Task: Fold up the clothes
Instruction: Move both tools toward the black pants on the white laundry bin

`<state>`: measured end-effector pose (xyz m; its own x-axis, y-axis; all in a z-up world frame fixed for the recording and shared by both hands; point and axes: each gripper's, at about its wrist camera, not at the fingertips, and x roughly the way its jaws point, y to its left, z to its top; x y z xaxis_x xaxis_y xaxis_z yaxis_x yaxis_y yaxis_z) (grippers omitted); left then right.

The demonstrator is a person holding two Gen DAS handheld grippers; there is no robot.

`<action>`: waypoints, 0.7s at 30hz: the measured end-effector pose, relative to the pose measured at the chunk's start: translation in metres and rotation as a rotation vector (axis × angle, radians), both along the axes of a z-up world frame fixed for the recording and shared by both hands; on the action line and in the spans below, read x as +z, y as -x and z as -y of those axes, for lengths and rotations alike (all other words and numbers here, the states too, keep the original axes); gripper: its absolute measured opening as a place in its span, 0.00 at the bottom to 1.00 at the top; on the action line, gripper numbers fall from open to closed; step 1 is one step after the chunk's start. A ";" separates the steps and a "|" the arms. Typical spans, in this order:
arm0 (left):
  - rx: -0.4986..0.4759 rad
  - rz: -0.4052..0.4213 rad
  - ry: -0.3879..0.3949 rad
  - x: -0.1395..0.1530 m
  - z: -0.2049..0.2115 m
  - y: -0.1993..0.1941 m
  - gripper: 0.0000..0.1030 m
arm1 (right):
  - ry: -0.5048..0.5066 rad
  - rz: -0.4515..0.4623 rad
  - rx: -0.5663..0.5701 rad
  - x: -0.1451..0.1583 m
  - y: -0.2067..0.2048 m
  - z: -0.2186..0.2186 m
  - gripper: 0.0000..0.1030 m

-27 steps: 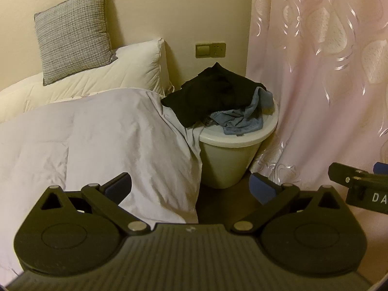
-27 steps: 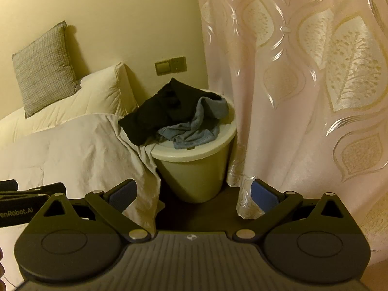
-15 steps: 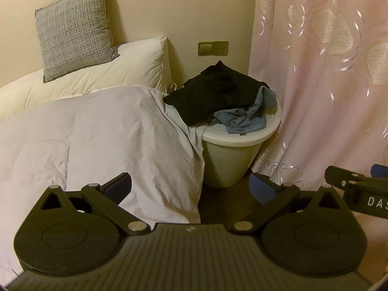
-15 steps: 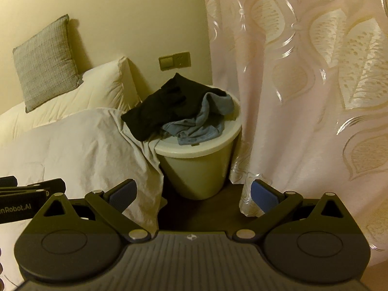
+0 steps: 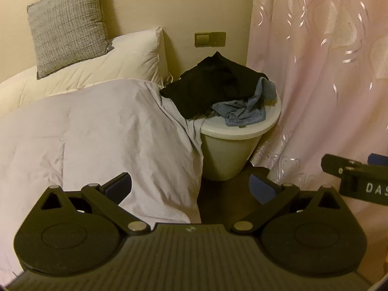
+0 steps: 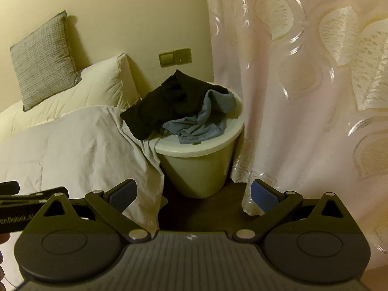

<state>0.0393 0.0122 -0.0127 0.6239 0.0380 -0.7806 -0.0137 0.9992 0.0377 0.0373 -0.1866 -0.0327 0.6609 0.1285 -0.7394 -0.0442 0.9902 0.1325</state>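
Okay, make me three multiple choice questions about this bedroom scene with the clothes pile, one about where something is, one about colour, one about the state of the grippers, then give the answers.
1. Where does the pile of clothes lie?
A. On the round bedside stand
B. On the grey cushion
C. On the floor under the curtain

2. What colours are the two garments in the pile?
A. Red and white
B. Black and blue
C. Green and yellow

3. How do the two grippers stand?
A. Both shut on cloth
B. One holds the black garment
C. Both open and empty

Answers:
1. A: the black garment and the blue garment sit atop the pale round stand between the bed and the curtain.
2. B: one is black, the other blue.
3. C: the left gripper and the right gripper show their pads wide apart with nothing between them.
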 end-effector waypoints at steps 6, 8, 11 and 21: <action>0.030 0.005 0.010 -0.006 -0.013 0.000 0.99 | -0.001 0.008 0.036 0.000 -0.017 -0.011 1.00; 0.037 0.010 0.013 -0.006 -0.014 -0.003 0.99 | -0.001 0.011 0.053 0.001 -0.024 -0.016 1.00; 0.043 0.011 0.012 -0.005 -0.014 -0.009 0.99 | 0.002 0.014 0.068 0.003 -0.031 -0.022 1.00; 0.016 0.015 0.012 -0.009 -0.008 -0.024 0.99 | 0.006 0.009 0.048 0.000 -0.045 -0.018 1.00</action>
<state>0.0636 0.0206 -0.0216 0.6352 0.0388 -0.7714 -0.0306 0.9992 0.0250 0.0826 -0.1685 -0.0329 0.6604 0.1563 -0.7345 -0.0932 0.9876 0.1263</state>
